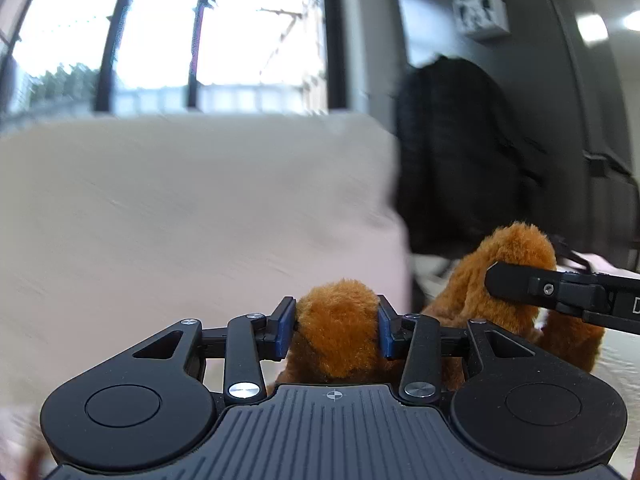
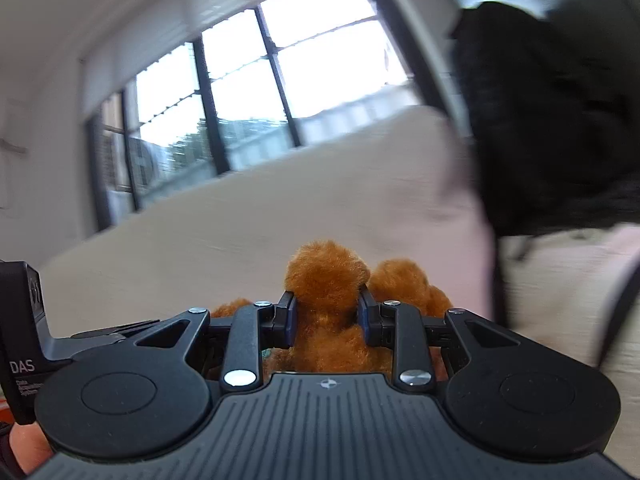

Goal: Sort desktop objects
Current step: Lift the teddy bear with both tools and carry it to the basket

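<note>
A brown plush toy is held up in the air by both grippers. My left gripper is shut on one furry limb of it, blue pads pressed on both sides. My right gripper is shut on another furry limb of the plush toy. In the left wrist view the right gripper's black finger reaches in from the right and presses on the toy's other lobe. The left gripper's body shows at the left edge of the right wrist view. The rest of the toy is hidden behind the grippers.
A large pale pink cushion or mattress fills the space ahead. A black backpack stands to its right against a grey wall. A barred window is behind. Both views are motion-blurred.
</note>
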A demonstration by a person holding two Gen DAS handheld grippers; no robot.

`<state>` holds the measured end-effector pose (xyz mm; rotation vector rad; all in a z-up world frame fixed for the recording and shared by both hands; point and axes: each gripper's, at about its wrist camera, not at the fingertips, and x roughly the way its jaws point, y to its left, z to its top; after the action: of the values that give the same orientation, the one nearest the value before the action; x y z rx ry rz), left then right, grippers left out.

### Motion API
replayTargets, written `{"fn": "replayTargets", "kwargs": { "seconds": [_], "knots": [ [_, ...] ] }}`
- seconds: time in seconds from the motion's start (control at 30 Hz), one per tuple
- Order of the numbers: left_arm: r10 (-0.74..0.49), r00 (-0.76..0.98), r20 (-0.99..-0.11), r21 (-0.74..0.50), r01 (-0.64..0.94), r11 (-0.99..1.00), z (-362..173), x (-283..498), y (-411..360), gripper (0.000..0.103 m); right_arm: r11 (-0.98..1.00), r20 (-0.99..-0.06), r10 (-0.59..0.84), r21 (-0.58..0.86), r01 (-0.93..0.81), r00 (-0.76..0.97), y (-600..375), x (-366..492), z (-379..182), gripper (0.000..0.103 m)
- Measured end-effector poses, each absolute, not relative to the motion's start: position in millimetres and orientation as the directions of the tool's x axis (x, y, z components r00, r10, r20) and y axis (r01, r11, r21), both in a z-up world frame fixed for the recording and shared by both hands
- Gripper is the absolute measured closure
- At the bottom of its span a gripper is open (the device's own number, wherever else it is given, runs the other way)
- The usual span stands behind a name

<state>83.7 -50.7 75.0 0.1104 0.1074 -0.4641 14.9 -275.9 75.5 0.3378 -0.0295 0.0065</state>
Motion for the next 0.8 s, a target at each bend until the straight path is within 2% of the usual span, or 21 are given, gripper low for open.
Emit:
{"fn": "replayTargets", "kwargs": {
  "seconds": [0.27,0.47,0.63,0.73,0.8],
  "knots": [
    [-0.211,0.974,-0.083,0.11,0.219,0.969,104,99,85,0.061,0.903,0.056,0.244,0.351,-0.248,0.968,-164,104,102,0.071],
    [-0.082,0.988,-0.128,0.091,0.094,0.991,85,120,173,0.061,0.857,0.014,0.364,0.386,-0.341,0.931,-90,171,83,0.071],
    [-0.046,0.979,-0.201,0.044,0.056,0.997,50,139,216,0.061,0.843,-0.038,0.415,0.393,-0.368,0.909,-59,209,59,0.07],
    [-0.031,0.972,-0.232,0.051,0.044,0.998,25,145,224,0.055,0.852,-0.083,0.415,0.384,-0.356,0.906,-54,222,48,0.063],
    [-0.039,0.969,-0.242,0.045,0.052,0.998,14,147,224,0.043,0.854,-0.113,0.423,0.383,-0.353,0.899,-54,224,36,0.057]
  ]
}}
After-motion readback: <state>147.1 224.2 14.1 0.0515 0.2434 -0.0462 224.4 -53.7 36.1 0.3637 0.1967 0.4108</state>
